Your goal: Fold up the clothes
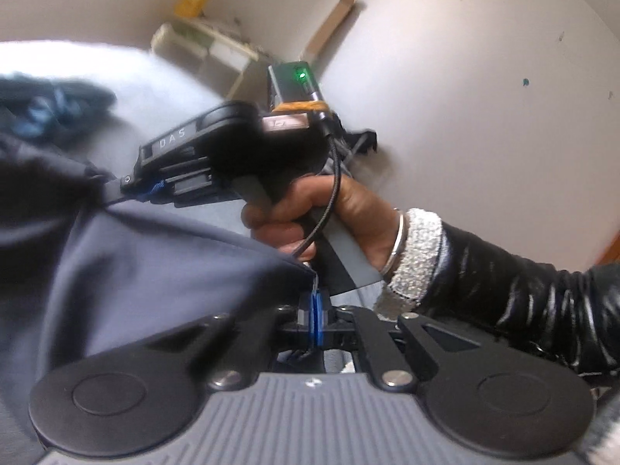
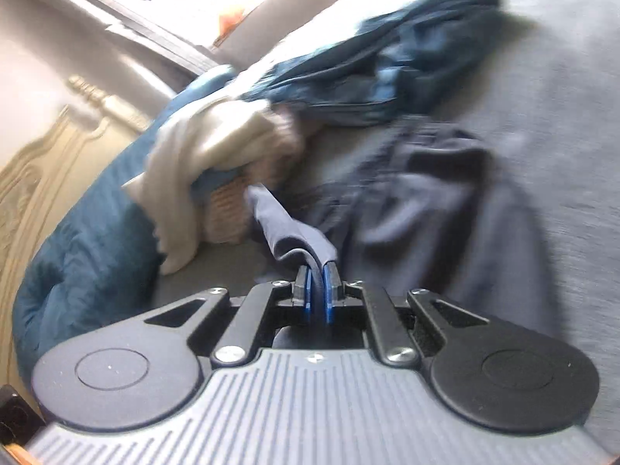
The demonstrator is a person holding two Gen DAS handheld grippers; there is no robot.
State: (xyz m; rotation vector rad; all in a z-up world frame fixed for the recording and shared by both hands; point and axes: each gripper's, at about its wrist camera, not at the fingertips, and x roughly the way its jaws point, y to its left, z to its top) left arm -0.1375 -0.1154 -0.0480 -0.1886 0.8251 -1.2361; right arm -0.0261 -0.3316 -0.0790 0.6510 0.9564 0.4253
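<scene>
Navy garment [image 1: 128, 263] pinched at corner by left gripper [image 1: 314, 302]; right gripper [image 2: 317, 275] clamps fabric fold, 12 o'clock. Cream sweater [image 2: 201, 143], teal clothes [image 2: 372, 66] on grey bed [image 2: 562, 116].

Ahead of the right tool [image 2: 317, 290], bare grey bed [image 2: 573, 124] lies open to the right; a cream garment [image 2: 201, 147] and teal clothes pile [image 2: 387, 77] block the left and far side; the navy garment [image 2: 445, 201] covers the middle.
</scene>
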